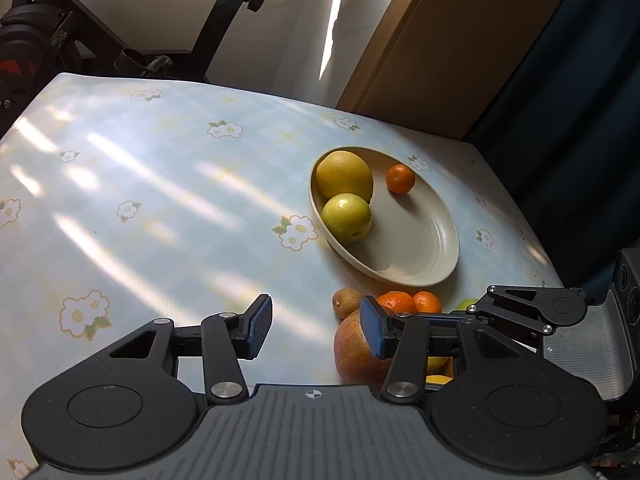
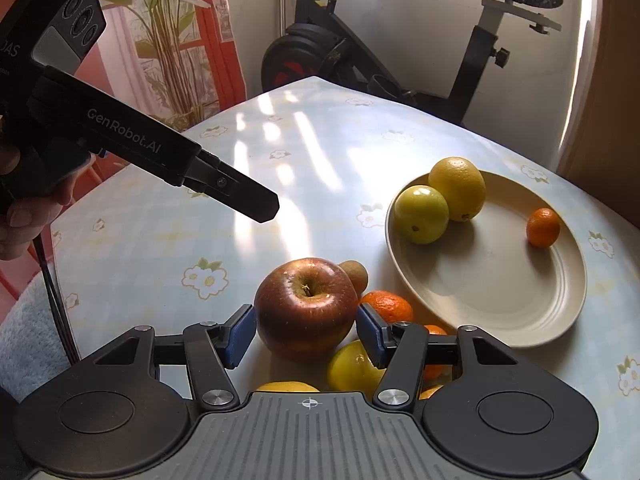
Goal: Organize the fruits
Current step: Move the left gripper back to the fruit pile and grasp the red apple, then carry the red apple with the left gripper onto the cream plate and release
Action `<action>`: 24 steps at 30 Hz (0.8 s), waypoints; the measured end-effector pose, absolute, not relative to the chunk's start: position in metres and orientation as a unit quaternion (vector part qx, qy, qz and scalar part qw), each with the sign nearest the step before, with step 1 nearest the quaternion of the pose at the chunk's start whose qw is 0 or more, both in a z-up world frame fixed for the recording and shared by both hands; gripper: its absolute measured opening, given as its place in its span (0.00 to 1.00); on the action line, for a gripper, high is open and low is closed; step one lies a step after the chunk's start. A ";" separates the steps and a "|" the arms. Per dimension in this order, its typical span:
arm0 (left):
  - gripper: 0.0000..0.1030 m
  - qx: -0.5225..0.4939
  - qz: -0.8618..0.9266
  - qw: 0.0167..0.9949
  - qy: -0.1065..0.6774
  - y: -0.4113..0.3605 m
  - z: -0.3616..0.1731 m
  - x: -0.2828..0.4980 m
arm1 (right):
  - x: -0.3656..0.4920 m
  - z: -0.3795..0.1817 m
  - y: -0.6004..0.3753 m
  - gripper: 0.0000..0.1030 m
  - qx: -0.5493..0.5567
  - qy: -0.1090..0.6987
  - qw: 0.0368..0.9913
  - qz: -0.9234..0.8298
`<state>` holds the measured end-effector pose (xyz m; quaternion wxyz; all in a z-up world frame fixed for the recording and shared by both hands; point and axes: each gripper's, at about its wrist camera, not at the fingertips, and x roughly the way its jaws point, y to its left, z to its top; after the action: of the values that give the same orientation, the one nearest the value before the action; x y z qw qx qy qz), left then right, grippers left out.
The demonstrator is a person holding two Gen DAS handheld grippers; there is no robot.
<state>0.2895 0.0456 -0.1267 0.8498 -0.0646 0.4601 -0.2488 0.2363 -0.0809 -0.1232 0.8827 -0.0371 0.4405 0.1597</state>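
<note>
Fruit count first, from the left wrist view: three pieces already sit in the cream plate (image 1: 420, 256), namely a big yellow citrus (image 1: 344, 174), a green apple (image 1: 347, 217) touching it, and a small mandarin (image 1: 400, 178) apart on the far side. So we judge the job partly done, with a cluster left on the flowered tablecloth (image 1: 140, 200): a brown kiwi (image 1: 346, 302), two tangerines (image 1: 408, 302) and the red apple (image 1: 356, 354) nearest us. Our left gripper (image 1: 316, 328) hangs with jaws parted and nothing between them; the pile lies off to its right, the apple partly behind the right-hand pad. Part of the right gripper's linkage (image 1: 520, 308) pokes in at the right edge.

Over to the right wrist view, and here's the action! Our right gripper (image 2: 306, 336) straddles the red apple (image 2: 306, 308), which sits squarely between the blue pads (image 2: 240, 336), stem up. The jaws look just about on the skin, though we can't quite tell whether both pads press. The kiwi (image 2: 356, 274) tucks in behind the apple, a tangerine (image 2: 386, 306) beside it, a yellow lemon (image 2: 352, 368) lower down. The plate (image 2: 500, 312) waits to the right with plenty of bare room. The left gripper (image 2: 256, 202) hovers above the table, held by a hand (image 2: 24, 216).

Left to do, by our reckoning: the apple, then everything around it.
</note>
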 end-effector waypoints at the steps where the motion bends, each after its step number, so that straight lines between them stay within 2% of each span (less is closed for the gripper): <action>1: 0.49 -0.068 -0.251 0.848 0.462 0.045 -0.128 0.290 | 0.237 -0.125 -0.080 0.52 -0.040 0.444 0.881 0.160; 6: 0.48 -0.098 -0.273 0.829 0.479 0.042 -0.137 0.291 | 0.240 -0.131 -0.076 0.56 -0.049 0.446 0.879 0.163; 14: 0.47 -0.134 -0.297 0.796 0.511 0.032 -0.160 0.296 | 0.242 -0.134 -0.072 0.55 -0.067 0.444 0.878 0.164; 17: 0.44 -0.139 -0.295 0.790 0.519 0.031 -0.168 0.297 | 0.242 -0.134 -0.072 0.55 -0.067 0.443 0.879 0.164; 19: 0.38 -0.152 -0.304 0.785 0.518 0.034 -0.170 0.297 | 0.242 -0.133 -0.071 0.55 -0.068 0.440 0.881 0.163; 24: 0.37 -0.132 -0.306 0.789 0.516 0.036 -0.167 0.295 | 0.243 -0.133 -0.067 0.54 -0.063 0.436 0.881 0.174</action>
<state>0.2948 0.0357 -0.1665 0.7888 -0.1320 0.5164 -0.3062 0.2433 -0.0672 -0.1333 0.8807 -0.0629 0.4360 0.1739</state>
